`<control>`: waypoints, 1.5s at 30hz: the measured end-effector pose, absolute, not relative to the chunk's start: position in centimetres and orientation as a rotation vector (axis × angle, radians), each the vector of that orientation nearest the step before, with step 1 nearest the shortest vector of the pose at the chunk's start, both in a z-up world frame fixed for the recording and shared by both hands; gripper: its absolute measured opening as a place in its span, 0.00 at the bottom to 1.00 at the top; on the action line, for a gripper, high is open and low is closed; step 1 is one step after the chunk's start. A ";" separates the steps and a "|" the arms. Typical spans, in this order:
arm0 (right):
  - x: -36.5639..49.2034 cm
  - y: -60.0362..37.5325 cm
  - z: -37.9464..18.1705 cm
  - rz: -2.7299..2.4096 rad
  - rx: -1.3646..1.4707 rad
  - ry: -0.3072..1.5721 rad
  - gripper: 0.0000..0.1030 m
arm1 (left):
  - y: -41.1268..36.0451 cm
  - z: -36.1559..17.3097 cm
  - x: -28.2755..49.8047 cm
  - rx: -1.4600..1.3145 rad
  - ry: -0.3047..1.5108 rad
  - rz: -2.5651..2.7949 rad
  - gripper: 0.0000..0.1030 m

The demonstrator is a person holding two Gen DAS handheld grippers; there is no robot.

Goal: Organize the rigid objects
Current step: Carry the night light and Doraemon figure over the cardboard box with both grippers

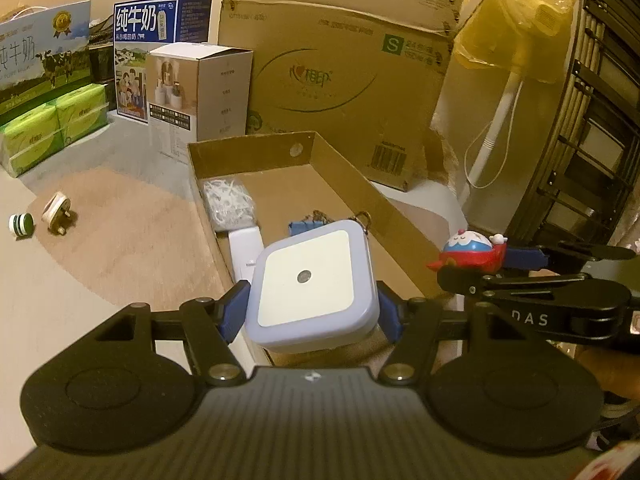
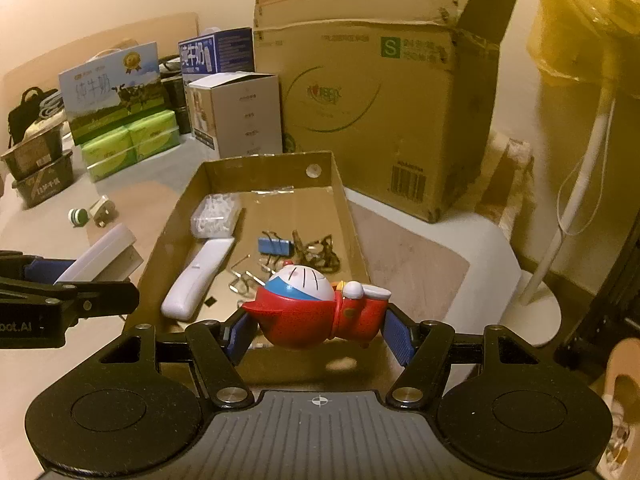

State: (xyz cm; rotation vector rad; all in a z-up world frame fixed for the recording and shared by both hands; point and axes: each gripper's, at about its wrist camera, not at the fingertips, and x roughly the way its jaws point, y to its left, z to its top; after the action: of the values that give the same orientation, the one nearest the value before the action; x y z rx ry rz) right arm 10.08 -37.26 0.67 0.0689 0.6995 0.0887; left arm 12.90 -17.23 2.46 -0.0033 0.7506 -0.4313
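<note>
My left gripper point(image 1: 312, 312) is shut on a square white night light point(image 1: 316, 276), held above the near left edge of the shallow cardboard tray point(image 1: 340, 160). My right gripper point(image 2: 318, 330) is shut on a red, white and blue toy figure point(image 2: 312, 308), held over the tray's point(image 2: 340, 184) near end. The toy also shows in the left wrist view point(image 1: 472, 250). In the tray lie a white remote point(image 2: 196, 276), a bag of white bits point(image 2: 214, 216), a blue binder clip point(image 2: 274, 246) and metal clips point(image 2: 316, 250).
A white plug adapter point(image 1: 56, 212) and a small green-and-white roll point(image 1: 20, 224) lie on the table at the left. Milk cartons point(image 1: 36, 56), green tissue packs point(image 1: 48, 128), a white box point(image 1: 196, 92) and a large cardboard box point(image 1: 344, 72) stand behind the tray. A lamp stand point(image 2: 536, 312) is at right.
</note>
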 end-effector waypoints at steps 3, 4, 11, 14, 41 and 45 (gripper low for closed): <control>11.2 -37.3 0.7 0.097 0.065 0.702 0.65 | -17.3 2.5 14.1 -0.007 0.754 -0.426 0.60; 11.7 -37.3 0.8 0.098 0.062 0.704 0.65 | -17.3 2.5 14.5 -0.009 0.757 -0.425 0.60; 14.3 -37.3 0.7 0.115 0.043 0.718 0.65 | -17.6 2.1 17.1 -0.019 0.782 -0.428 0.60; 15.4 -37.3 0.7 0.125 0.032 0.726 0.65 | -17.7 1.8 18.1 -0.024 0.793 -0.431 0.60; 25.6 -37.3 -0.2 0.186 -0.028 0.772 0.65 | -18.5 0.6 27.5 0.010 0.798 -0.436 0.60; 27.3 -37.2 -0.4 0.203 -0.047 0.783 0.65 | -18.5 0.3 29.0 0.023 0.798 -0.436 0.60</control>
State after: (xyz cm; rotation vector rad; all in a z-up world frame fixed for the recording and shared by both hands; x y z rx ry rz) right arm 27.26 -37.23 -0.39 -0.0470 0.7831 0.2033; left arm 29.00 -18.49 0.31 0.0234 0.7981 -0.4356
